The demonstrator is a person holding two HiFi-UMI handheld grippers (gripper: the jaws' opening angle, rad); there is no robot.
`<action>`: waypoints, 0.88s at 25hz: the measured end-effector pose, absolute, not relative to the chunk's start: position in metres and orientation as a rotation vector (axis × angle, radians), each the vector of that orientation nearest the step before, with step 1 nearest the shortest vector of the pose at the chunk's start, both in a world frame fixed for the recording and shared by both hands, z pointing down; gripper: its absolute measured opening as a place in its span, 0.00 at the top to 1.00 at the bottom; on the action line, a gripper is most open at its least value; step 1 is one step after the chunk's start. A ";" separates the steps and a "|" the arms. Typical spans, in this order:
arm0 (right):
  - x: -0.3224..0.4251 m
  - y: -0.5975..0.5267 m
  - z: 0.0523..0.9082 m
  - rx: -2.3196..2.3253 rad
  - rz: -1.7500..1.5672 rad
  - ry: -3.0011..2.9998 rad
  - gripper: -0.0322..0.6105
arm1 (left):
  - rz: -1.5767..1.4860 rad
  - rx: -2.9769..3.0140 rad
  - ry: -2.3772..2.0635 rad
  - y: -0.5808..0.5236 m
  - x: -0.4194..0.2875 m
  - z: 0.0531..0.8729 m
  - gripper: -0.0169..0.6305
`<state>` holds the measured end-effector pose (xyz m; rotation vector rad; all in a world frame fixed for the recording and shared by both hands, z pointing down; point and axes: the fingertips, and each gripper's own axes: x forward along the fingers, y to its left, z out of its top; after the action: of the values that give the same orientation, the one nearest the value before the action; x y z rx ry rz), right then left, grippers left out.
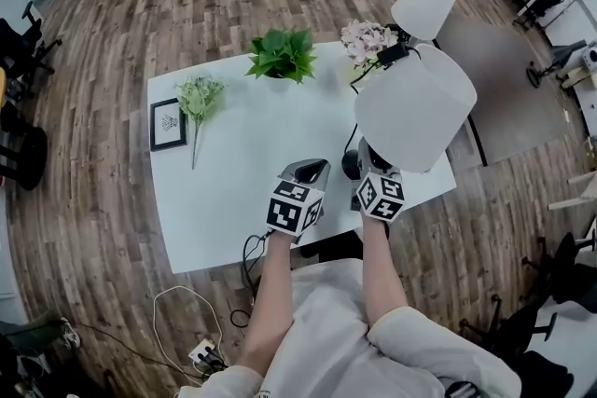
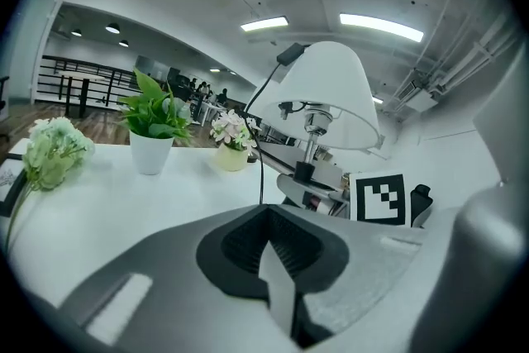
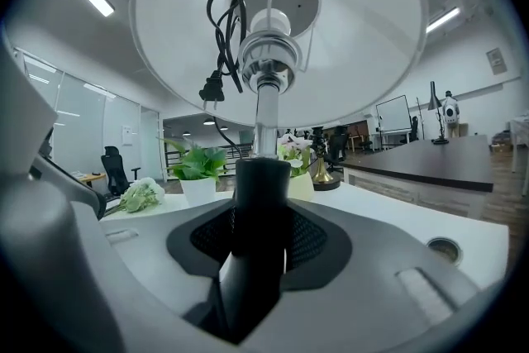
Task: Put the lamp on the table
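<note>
The lamp (image 1: 415,107) has a wide white shade, a chrome stem and a black sleeve low on the stem. It stands upright over the right part of the white table (image 1: 252,200). My right gripper (image 1: 370,161) is shut on that black sleeve (image 3: 260,186). The lamp's cord and plug (image 3: 216,54) hang bundled inside the shade. I cannot tell whether the base touches the tabletop. My left gripper (image 1: 312,169) hovers just left of the lamp, its jaws together with nothing in them (image 2: 277,264). In the left gripper view the lamp (image 2: 326,95) is ahead to the right.
On the table's far side stand a potted green plant (image 1: 282,54) and pale pink flowers (image 1: 367,40). A pale bouquet (image 1: 201,98) and a picture frame (image 1: 168,124) lie at the left. A second white shade (image 1: 424,3) stands at the back right. Cables and a power strip (image 1: 205,351) lie on the floor.
</note>
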<state>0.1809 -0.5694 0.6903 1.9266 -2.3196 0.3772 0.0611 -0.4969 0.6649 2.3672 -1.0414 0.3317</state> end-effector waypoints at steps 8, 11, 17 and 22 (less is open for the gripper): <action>0.175 -0.563 0.707 1.934 0.329 -2.310 0.69 | 0.285 2.389 -1.075 -0.492 0.052 0.672 0.97; 0.174 -0.561 0.711 1.929 0.329 -2.292 0.70 | 0.280 2.382 -1.070 -0.487 0.050 0.676 0.97; 0.171 -0.552 0.715 1.922 0.316 -2.247 0.70 | 0.238 2.406 -1.063 -0.484 0.049 0.664 0.97; 0.169 -0.551 0.714 1.925 0.295 -2.259 0.70 | 0.231 2.410 -1.073 -0.482 0.045 0.668 0.97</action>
<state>0.1688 -0.5513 0.7139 1.9254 -2.2591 0.2954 0.0448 -0.4823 0.6675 2.4096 -1.0730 0.2315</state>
